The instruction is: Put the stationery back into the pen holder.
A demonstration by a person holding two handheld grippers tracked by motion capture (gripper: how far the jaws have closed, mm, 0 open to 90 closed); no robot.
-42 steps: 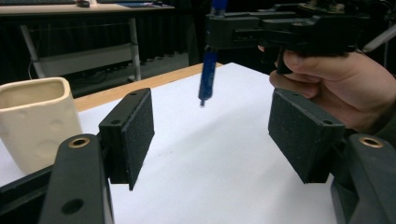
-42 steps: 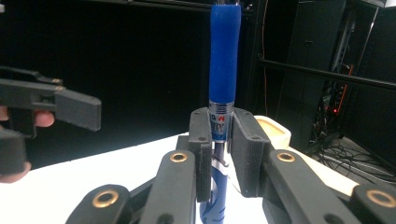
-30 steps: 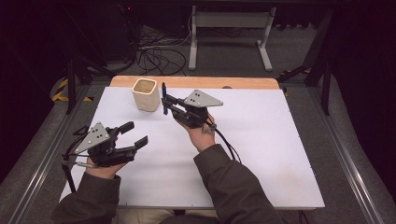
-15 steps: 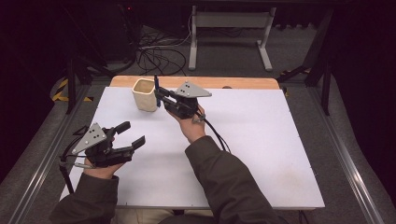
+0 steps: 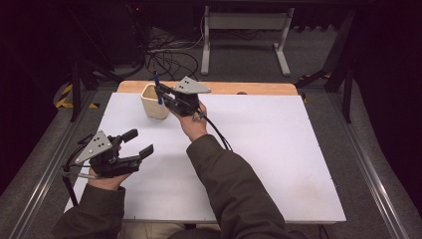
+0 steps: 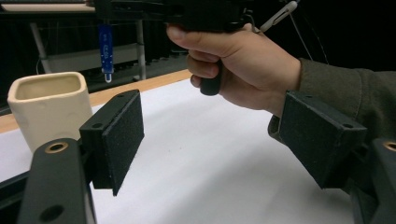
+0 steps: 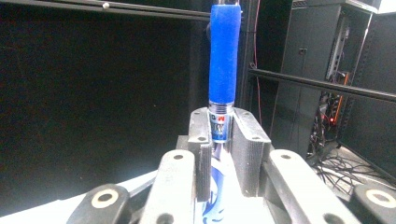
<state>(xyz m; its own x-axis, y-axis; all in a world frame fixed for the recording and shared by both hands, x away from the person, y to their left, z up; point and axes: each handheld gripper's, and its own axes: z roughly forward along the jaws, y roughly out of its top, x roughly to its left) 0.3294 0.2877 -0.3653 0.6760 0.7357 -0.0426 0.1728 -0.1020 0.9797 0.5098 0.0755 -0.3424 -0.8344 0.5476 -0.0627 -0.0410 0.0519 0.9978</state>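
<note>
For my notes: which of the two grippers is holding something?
The right gripper, beside the cream cup, clamps a blue pen; the left gripper is open with nothing between its jaws.

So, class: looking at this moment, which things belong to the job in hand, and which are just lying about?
In the job:
- blue pen, clamped upright in the right gripper
- cream cup, just beside that gripper

Just about:
- left gripper, open, holding nothing
- white table
- cables on the floor behind
- metal stand behind

Bright white tabletop, dark surroundings, soft focus.
</note>
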